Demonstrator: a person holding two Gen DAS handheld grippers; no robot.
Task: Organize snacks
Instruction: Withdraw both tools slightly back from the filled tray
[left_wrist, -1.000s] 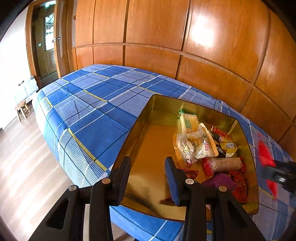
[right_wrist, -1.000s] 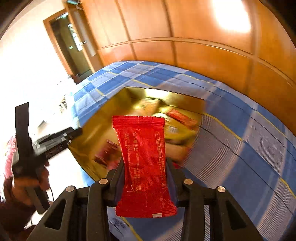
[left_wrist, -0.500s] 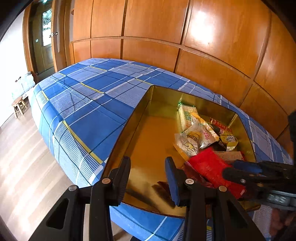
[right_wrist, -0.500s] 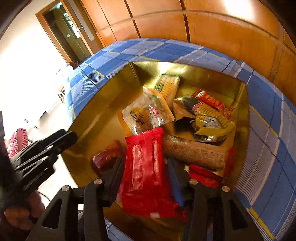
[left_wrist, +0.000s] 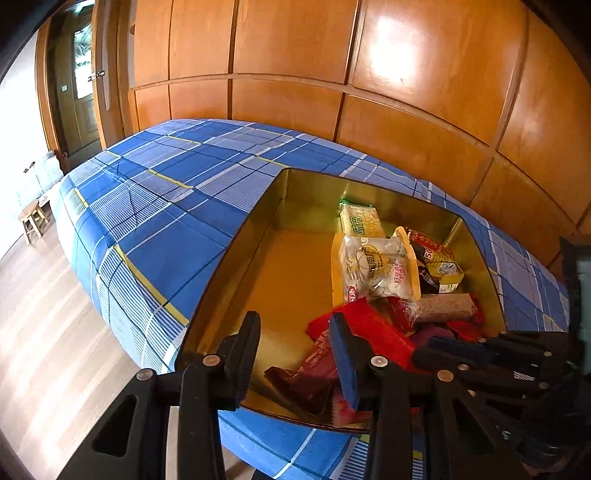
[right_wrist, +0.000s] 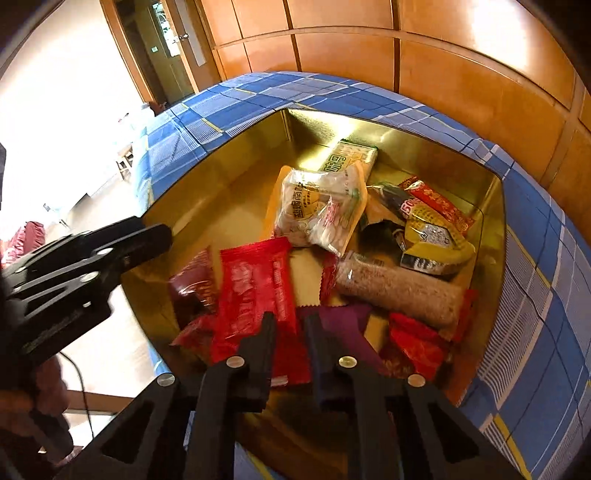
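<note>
A: Where do things stand at the right gripper (right_wrist: 290, 328)?

B: Its fingers are slightly apart with nothing between them, hovering over the near end of the gold rectangular metal tin (right_wrist: 207, 173). The bright red foil snack packet (right_wrist: 255, 291) lies flat in the tin just at its 11 o'clock, free of the fingers.

A: And the left gripper (left_wrist: 295, 343)?

B: Spread wide and empty, above the tin's near rim, with the bare gold floor at its 12 o'clock.

A: What's in the tin?

B: A clear bag of white sweets (right_wrist: 319, 208) near the middle, a pale green-lettered cracker pack (right_wrist: 351, 157) at the far wall, a yellow pouch (right_wrist: 436, 243) and a long red sachet (right_wrist: 439, 203) toward 2 o'clock, a speckled brown roll (right_wrist: 399, 291), a purple wrapper (right_wrist: 343, 328), and more red packets.

A: How far along?

B: Judging by the blue plaid bedspread (left_wrist: 155, 206), which shows no loose snacks, the gathering looks nearly done. The heap fills only the right half, so spreading it out may remain.
</note>
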